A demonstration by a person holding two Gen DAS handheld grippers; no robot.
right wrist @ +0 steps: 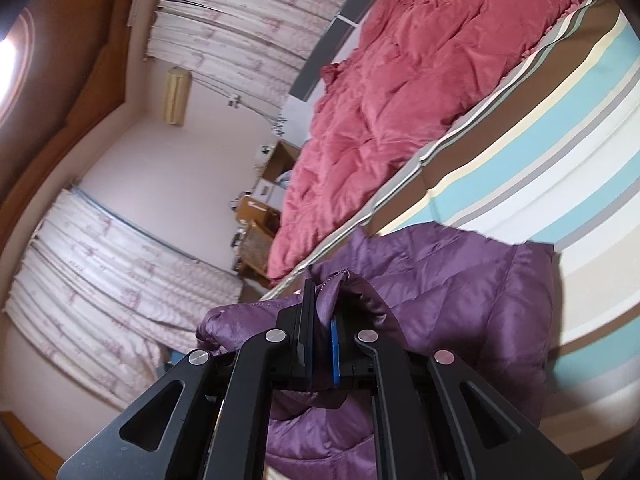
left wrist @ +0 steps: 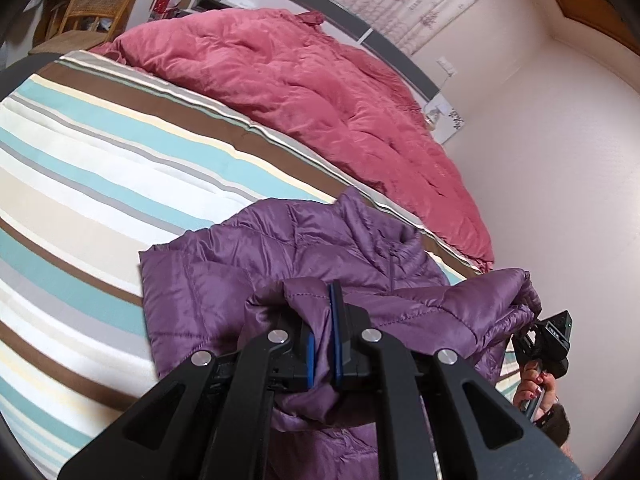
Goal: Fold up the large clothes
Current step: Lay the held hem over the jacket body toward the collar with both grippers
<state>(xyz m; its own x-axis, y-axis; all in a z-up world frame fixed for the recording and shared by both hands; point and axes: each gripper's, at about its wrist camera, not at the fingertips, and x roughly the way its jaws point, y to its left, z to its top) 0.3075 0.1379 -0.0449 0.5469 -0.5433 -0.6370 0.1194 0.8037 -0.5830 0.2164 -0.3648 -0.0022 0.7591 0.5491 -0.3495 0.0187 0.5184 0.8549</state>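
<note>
Purple quilted jacket (left wrist: 248,264) lies partly on the striped bed (left wrist: 80,152), its near edge lifted. Left claw (left wrist: 325,332) and right claw (right wrist: 320,332) each pinch a fold of that edge. To fold well, carry both corners forward level and together, keeping the edge taut, short of the pink duvet (left wrist: 304,92).

No text, label, brand, number or sign can be read in either view. The small black device (left wrist: 554,338) seen at the right edge of the left wrist view has some pale marks on its face, but they are too small and blurred to read. The pale curtains (right wrist: 224,20) carry only a faint pattern, not letters.
</note>
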